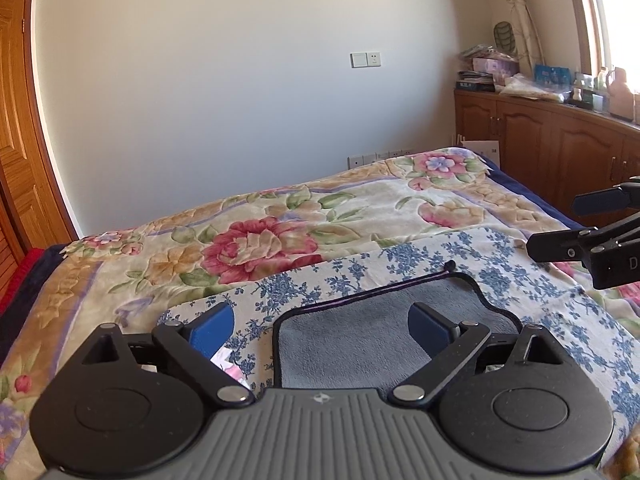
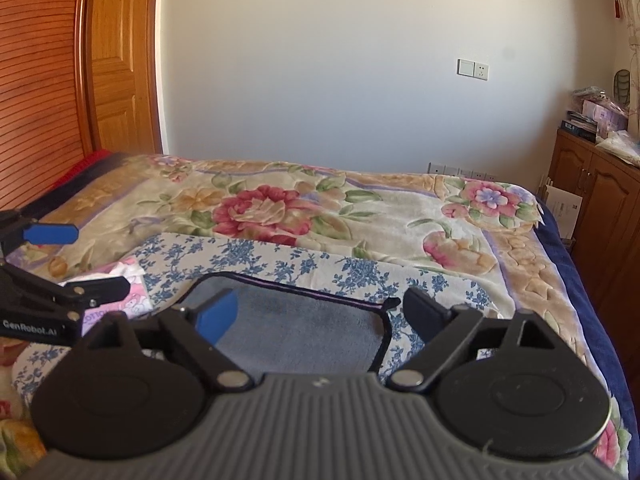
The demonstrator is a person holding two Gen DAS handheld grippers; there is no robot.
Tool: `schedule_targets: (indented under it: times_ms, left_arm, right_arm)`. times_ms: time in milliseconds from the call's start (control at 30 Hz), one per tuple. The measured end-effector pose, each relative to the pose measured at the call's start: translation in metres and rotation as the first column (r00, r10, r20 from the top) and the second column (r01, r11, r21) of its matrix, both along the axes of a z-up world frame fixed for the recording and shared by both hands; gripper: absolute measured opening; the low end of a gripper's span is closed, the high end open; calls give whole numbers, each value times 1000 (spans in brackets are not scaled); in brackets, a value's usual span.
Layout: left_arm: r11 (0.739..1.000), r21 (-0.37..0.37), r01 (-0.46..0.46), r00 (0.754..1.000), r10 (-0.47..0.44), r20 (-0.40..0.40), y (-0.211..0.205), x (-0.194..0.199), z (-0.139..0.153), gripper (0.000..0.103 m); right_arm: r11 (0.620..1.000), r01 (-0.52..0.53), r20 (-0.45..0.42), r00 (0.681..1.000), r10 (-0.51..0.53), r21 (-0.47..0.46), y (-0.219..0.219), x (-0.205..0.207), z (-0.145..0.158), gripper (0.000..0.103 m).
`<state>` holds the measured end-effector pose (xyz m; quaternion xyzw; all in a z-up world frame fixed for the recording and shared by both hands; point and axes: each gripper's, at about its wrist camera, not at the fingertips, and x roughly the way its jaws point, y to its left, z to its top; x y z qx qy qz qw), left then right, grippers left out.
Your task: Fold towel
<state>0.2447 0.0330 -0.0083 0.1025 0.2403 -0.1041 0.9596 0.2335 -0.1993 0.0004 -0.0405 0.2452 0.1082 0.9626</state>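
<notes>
A small grey towel (image 1: 360,336) with a dark stitched border lies flat on a blue-flowered white cloth (image 1: 420,264) on the bed. It also shows in the right wrist view (image 2: 296,320). My left gripper (image 1: 320,328) is open and empty, hovering just above the towel's left part. My right gripper (image 2: 320,314) is open and empty above the towel's right part. Each gripper shows at the edge of the other's view: the right one (image 1: 560,220) and the left one (image 2: 92,264).
The bed carries a floral blanket (image 1: 260,240). A pink printed packet (image 2: 128,300) lies on the cloth left of the towel. Wooden cabinets (image 1: 540,140) with clutter on top stand at the right, a wooden door (image 2: 112,60) at the left.
</notes>
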Motion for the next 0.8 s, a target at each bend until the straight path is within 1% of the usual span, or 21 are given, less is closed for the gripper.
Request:
schedule_targets:
  times_ms: [67,133,333,600,800]
  left_arm:
    - [1000,-2,4,1000,-4,4,-1,-7,0,97]
    - [1000,2,8,1000,-8,13,-2,-14,-2,98]
    - [1000,21,22,1000,-22,7,-6,-32,-11,98]
    - [1000,-11,19,1000,-19,-6,-5,-61,-10,98]
    - [999,-35,6,1000,-7,-13,0,-83,-6,98]
  right_arm:
    - [1000,-4,1,1000,4,11,-1,-7,2,92]
    - [1000,-5,3,1000,5,10,-2,-15,4,103]
    - [1000,-6,14,1000,5,12,-6,-40,12,103]
    - [1000,5,26,1000,-6,21,-9,-67,17,103]
    - [999,11,27,1000,-12,49,-13,-84,18,103]
